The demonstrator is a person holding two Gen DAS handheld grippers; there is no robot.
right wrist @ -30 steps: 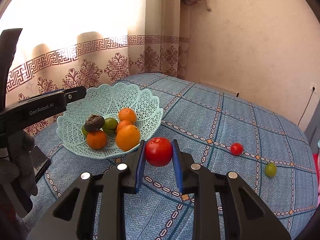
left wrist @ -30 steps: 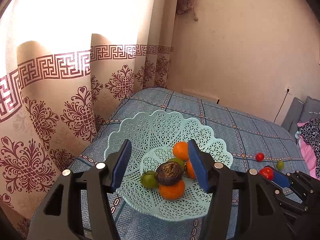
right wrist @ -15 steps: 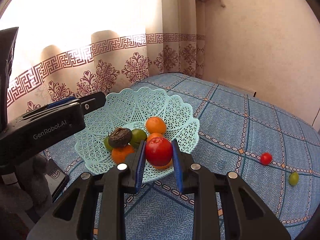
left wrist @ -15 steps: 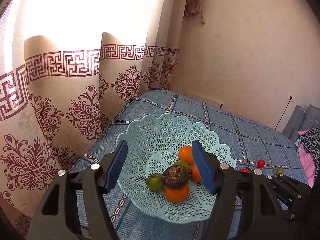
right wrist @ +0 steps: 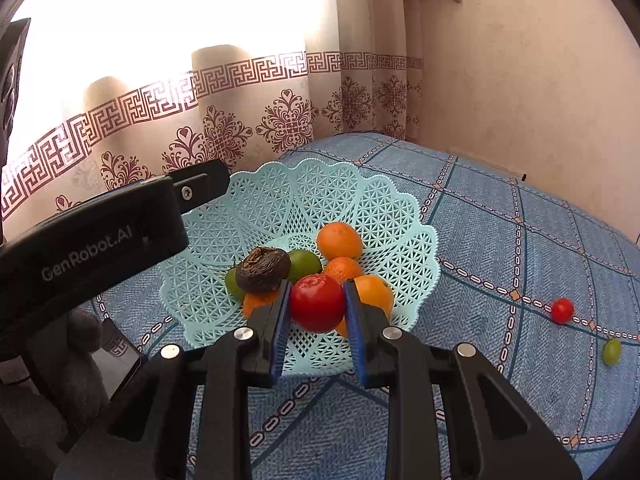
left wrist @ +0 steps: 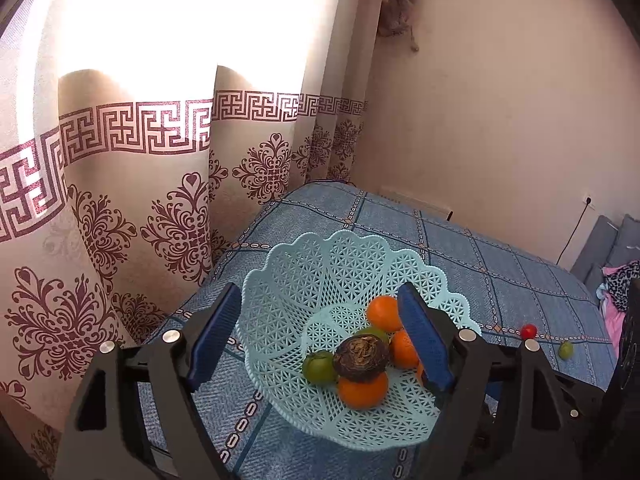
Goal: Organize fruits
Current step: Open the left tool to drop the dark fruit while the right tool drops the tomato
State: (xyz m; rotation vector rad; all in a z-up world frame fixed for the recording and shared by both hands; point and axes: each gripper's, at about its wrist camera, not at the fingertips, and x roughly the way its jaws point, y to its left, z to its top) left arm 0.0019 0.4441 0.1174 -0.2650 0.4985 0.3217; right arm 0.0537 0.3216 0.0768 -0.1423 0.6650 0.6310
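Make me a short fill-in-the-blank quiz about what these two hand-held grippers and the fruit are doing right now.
1. The right hand-held gripper is shut on a ____ fruit.
2. The left hand-held gripper is ____ and holds nothing.
3. The dark wrinkled fruit lies in the ____.
4. Outside the basket, a small red fruit and a small ____ one lie on the cloth.

Missing words: red; open; basket; green

— What sort of place was I steering through there?

— A bedroom in a home, I thought. I saw a bed [right wrist: 500, 248] under a blue checked cover, and patterned curtains [left wrist: 160, 160] over a bright window.

— Anything else homely?

— Plain plastered walls [left wrist: 500, 100], grey pillows [left wrist: 616, 248] and some pink clothing [left wrist: 612, 300] at the far end.
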